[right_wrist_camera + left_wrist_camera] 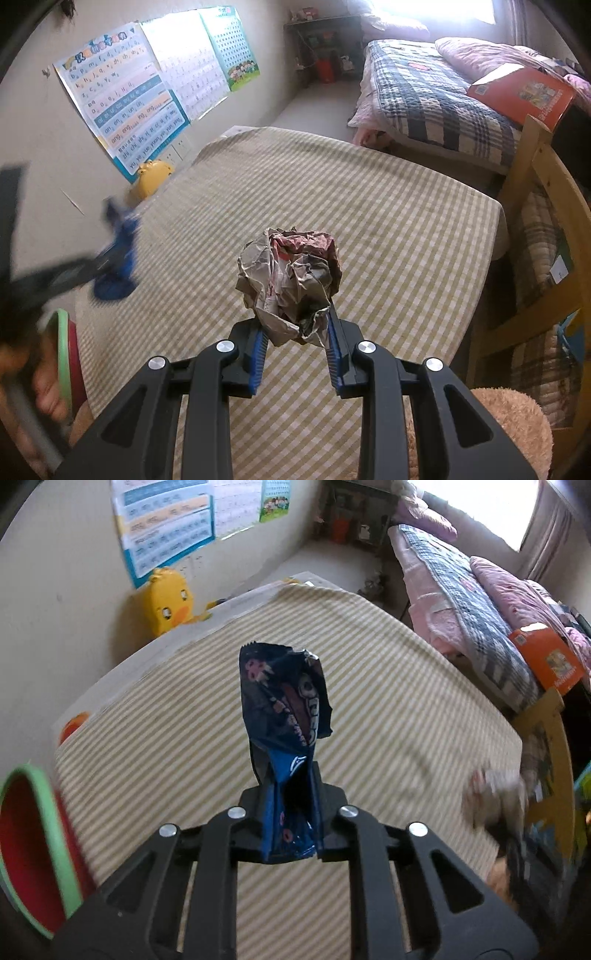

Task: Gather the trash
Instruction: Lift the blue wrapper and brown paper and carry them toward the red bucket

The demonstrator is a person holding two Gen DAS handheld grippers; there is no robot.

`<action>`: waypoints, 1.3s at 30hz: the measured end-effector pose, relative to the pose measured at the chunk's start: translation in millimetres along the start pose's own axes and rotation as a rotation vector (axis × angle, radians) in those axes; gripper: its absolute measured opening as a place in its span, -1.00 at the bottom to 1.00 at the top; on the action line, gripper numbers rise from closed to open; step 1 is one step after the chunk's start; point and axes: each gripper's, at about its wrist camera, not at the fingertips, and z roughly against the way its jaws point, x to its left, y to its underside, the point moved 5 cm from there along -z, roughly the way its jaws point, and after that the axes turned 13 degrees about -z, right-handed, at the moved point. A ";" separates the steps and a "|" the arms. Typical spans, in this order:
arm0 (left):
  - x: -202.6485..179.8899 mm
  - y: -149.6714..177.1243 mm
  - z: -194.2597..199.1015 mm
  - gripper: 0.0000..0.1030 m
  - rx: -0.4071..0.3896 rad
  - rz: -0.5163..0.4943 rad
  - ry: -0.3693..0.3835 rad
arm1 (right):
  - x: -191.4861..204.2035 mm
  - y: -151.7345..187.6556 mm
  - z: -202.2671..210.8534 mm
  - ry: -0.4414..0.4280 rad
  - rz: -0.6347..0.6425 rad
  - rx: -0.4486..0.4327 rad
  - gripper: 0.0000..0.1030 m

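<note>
My left gripper (290, 794) is shut on a dark blue snack wrapper (286, 709) and holds it upright above the checked tablecloth (388, 709). My right gripper (295, 332) is shut on a crumpled ball of paper (290, 280), also held above the tablecloth (369, 221). In the right wrist view the left gripper with the blue wrapper (116, 254) shows blurred at the left. In the left wrist view the paper ball (495, 797) shows blurred at the right. A red bin with a green rim (33, 845) stands at the table's left edge; it also shows in the right wrist view (66, 354).
A yellow duck toy (170, 600) sits against the wall behind the table. A bed with a plaid quilt (424, 92) and an orange book (524, 96) lies to the right. A wooden chair (535, 240) stands at the table's right side. A brown plush toy (509, 424) is below.
</note>
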 end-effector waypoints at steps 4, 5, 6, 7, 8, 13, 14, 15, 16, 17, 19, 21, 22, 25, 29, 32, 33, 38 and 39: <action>12.0 33.4 36.7 -0.69 -0.036 0.023 -0.029 | 5.5 3.7 -1.2 0.037 0.042 -0.007 -0.50; 14.3 41.2 44.4 -0.69 -0.044 0.032 -0.032 | 6.8 4.3 -1.1 0.046 0.054 -0.010 -0.50; 14.5 48.2 50.8 -0.69 -0.049 0.036 -0.034 | 7.9 5.0 -0.6 0.054 0.063 -0.013 -0.50; 13.9 53.8 55.0 -0.68 -0.051 0.034 -0.034 | 9.3 6.0 0.7 0.063 0.072 -0.017 -0.50; 13.1 58.2 58.3 -0.68 -0.051 0.029 -0.031 | 10.3 6.7 2.7 0.069 0.078 -0.021 -0.50; 2.6 68.4 74.9 -0.68 -0.081 -0.023 -0.027 | 12.1 10.3 14.7 0.094 0.093 -0.037 -0.50; 2.8 67.2 77.4 -0.68 -0.090 -0.020 -0.021 | 12.1 12.7 18.3 0.096 0.086 -0.034 -0.50; 3.4 66.5 79.1 -0.68 -0.095 -0.016 -0.017 | 11.8 14.7 21.5 0.096 0.080 -0.031 -0.50; 4.8 65.4 81.5 -0.68 -0.103 -0.011 -0.013 | 12.0 15.9 23.8 0.096 0.075 -0.028 -0.50; 6.0 64.4 84.1 -0.67 -0.112 -0.007 -0.009 | 12.3 17.6 27.6 0.094 0.068 -0.025 -0.50; 6.6 64.7 85.9 -0.67 -0.116 -0.007 -0.004 | 15.4 19.6 34.7 0.089 0.063 -0.027 -0.50; 7.4 66.2 86.7 -0.67 -0.117 0.001 0.006 | 21.0 19.8 41.6 0.083 0.070 -0.030 -0.50; 8.5 67.5 87.4 -0.67 -0.118 0.005 0.008 | 24.4 19.7 45.1 0.077 0.074 -0.034 -0.50; 12.6 69.7 90.8 -0.67 -0.124 0.017 0.007 | 34.5 20.6 54.5 0.060 0.093 -0.045 -0.50; 20.5 71.8 98.9 -0.66 -0.144 0.033 -0.001 | 51.3 22.8 66.5 0.042 0.134 -0.062 -0.49; 24.5 75.1 102.4 -0.66 -0.149 0.036 -0.007 | 63.0 23.6 73.6 0.029 0.161 -0.070 -0.49; 25.3 76.2 103.0 -0.66 -0.148 0.037 -0.006 | 67.2 23.6 76.6 0.024 0.170 -0.075 -0.49; 31.4 80.4 109.6 -0.66 -0.161 0.043 -0.015 | 86.1 24.8 87.6 -0.001 0.206 -0.092 -0.49; 32.8 80.9 110.1 -0.66 -0.163 0.046 -0.016 | 90.5 25.4 89.5 -0.005 0.215 -0.096 -0.49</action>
